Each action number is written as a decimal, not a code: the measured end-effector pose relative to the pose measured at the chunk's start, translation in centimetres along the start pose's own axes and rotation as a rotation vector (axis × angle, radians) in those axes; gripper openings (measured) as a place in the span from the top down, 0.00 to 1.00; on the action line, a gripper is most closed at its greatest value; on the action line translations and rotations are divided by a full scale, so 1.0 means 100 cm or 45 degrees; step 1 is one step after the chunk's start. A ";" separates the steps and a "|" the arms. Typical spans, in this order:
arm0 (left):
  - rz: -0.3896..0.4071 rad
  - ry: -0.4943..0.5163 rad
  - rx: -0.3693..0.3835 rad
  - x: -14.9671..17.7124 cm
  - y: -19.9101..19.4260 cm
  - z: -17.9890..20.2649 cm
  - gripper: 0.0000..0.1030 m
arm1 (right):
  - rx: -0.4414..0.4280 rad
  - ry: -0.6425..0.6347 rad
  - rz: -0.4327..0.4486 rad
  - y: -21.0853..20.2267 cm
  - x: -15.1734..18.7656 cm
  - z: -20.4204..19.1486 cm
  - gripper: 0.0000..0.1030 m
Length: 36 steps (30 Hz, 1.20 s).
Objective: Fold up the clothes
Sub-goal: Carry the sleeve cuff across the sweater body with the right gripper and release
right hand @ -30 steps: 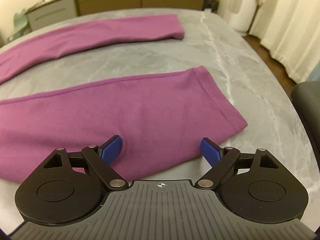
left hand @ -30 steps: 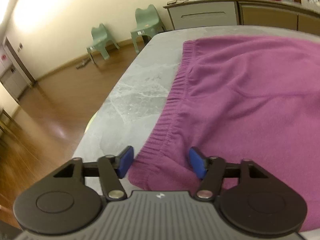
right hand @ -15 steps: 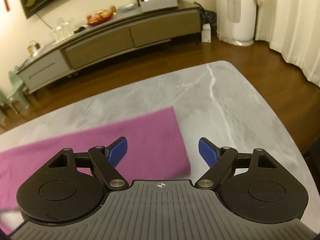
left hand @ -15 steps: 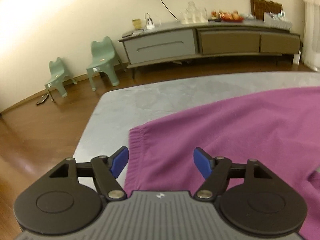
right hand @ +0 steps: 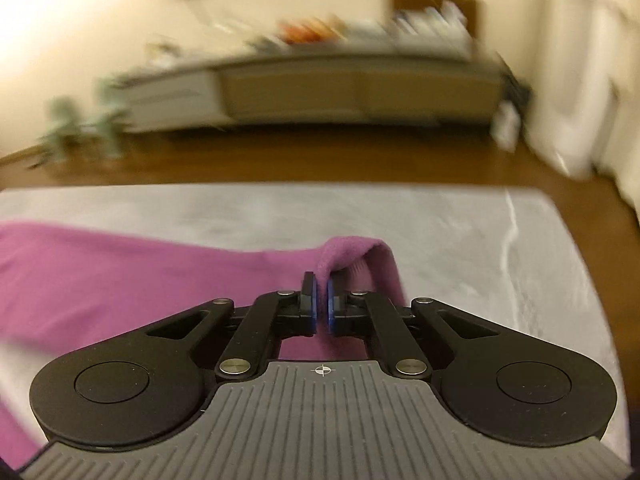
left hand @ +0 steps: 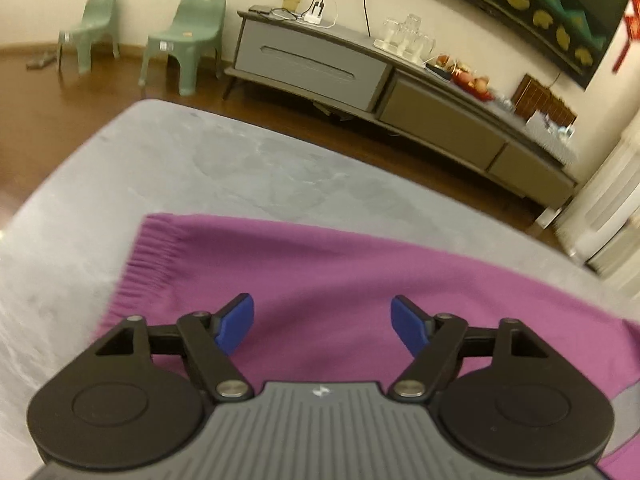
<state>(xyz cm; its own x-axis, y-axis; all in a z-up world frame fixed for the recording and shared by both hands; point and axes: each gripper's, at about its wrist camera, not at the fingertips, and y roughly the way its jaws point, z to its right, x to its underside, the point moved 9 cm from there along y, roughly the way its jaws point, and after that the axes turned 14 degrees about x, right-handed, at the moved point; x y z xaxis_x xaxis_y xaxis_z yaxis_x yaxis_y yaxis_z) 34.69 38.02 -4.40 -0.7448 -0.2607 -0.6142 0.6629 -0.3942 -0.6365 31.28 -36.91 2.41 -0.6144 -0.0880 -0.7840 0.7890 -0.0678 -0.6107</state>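
A purple sweater point(left hand: 360, 272) lay spread flat on a grey marble table point(left hand: 208, 168). In the left wrist view its ribbed hem point(left hand: 148, 256) sat at the left end, with bare tabletop beyond it and along the far side. The left gripper point(left hand: 322, 322) hung over the cloth just inside that hem; its jaws were opening, the blue pads point(left hand: 236, 322) well apart, and nothing was pinched between them, though the knit lay under the gap.

In the right wrist view the right gripper point(right hand: 321, 300) was clamped on the sweater point(right hand: 120, 280): the pads met on a fold of purple knit that rose in a small peak point(right hand: 348, 252) just past the fingertips and draped down on the right side of the jaws. The rest of the garment stretched away to the left across the table point(right hand: 460, 240), whose right end and corner were bare.

Past the table stood a long sideboard point(left hand: 400, 92) against the wall and two green chairs point(left hand: 188, 40) on a wooden floor point(right hand: 320, 160). The right view's background was blurred
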 end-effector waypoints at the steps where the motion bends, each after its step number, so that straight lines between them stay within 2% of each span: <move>1: 0.002 -0.006 0.001 -0.002 0.001 0.003 0.17 | -0.033 -0.064 0.053 -0.029 0.009 -0.007 0.97; 2: 0.004 -0.013 0.001 -0.004 0.001 0.006 0.14 | -0.046 -0.122 0.083 -0.052 0.021 -0.011 0.97; 5: 0.013 -0.104 -0.002 -0.009 0.010 0.002 0.13 | -0.019 -0.192 0.063 -0.092 0.069 -0.004 0.97; 11: 0.053 -0.387 0.022 -0.013 0.027 -0.020 0.13 | 0.004 -0.159 0.014 -0.106 0.128 0.011 0.97; 16: 0.076 -0.433 -0.015 -0.028 0.033 -0.030 0.13 | 0.025 -0.125 -0.022 -0.097 0.150 0.019 0.97; 19: 0.128 -0.502 0.032 -0.045 0.033 -0.038 0.08 | 0.032 -0.094 -0.036 -0.091 0.156 0.022 0.97; 24: 0.066 -0.669 -0.011 -0.046 0.047 -0.067 0.08 | 0.031 -0.050 -0.038 -0.086 0.166 0.027 0.96; 25: 0.067 -0.682 0.003 -0.047 0.048 -0.069 0.05 | 0.034 -0.048 -0.037 -0.086 0.166 0.028 0.96; 27: 0.054 -0.691 0.005 -0.052 0.051 -0.072 0.06 | 0.036 -0.049 -0.037 -0.086 0.165 0.027 0.96; 28: 0.041 -0.689 -0.029 -0.053 0.052 -0.072 0.19 | 0.036 -0.047 -0.038 -0.086 0.165 0.026 0.96; 29: 0.021 -0.671 -0.066 -0.055 0.052 -0.071 0.56 | 0.037 -0.043 -0.040 -0.086 0.164 0.026 0.96; 30: -0.025 -0.647 -0.059 -0.054 0.057 -0.067 0.83 | 0.039 -0.039 -0.042 -0.087 0.164 0.026 0.96; 31: -0.067 -0.645 -0.035 -0.051 0.060 -0.062 0.97 | 0.042 -0.034 -0.045 -0.087 0.163 0.026 0.96; 34: -0.011 -0.580 0.062 -0.052 0.040 -0.042 1.00 | 0.062 -0.020 -0.033 -0.091 0.159 0.027 0.96; 36: 0.047 -0.559 0.149 -0.054 0.014 -0.028 1.00 | 0.090 -0.003 0.030 -0.104 0.149 0.032 0.96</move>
<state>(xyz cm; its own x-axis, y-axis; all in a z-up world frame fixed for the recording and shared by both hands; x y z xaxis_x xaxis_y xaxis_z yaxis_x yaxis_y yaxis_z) 39.85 41.36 -3.26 -0.6992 -0.6155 -0.3638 0.6956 -0.4678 -0.5453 13.92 -40.70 -2.51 -0.5958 -0.0927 -0.7978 0.8013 -0.1357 -0.5826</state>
